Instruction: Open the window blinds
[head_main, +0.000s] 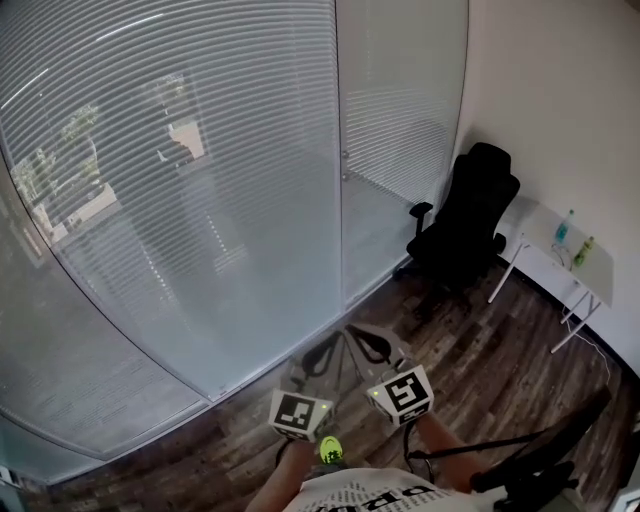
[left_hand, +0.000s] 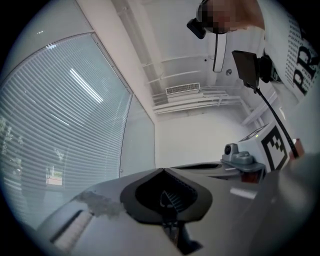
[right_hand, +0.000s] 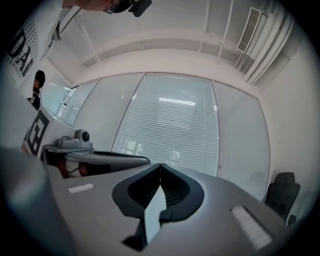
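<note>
White slatted blinds (head_main: 180, 180) hang behind tall glass panes and fill the left and middle of the head view. Their slats lie nearly flat, so only a faint view of outdoors comes through. Both grippers are held low, close to the person's body and apart from the glass. My left gripper (head_main: 312, 362) is shut with nothing between its jaws. My right gripper (head_main: 366, 342) beside it is also shut and empty. The left gripper view has the blinds (left_hand: 55, 130) to the left of the closed tips (left_hand: 163, 171). The right gripper (right_hand: 160, 165) points at the blinds (right_hand: 175, 130).
A narrower glass pane with a small knob (head_main: 345, 176) stands right of the big pane. A black office chair (head_main: 465, 225) sits in the corner beside a white table (head_main: 560, 262) carrying two bottles. Dark wood floor (head_main: 480, 350) runs along the glass.
</note>
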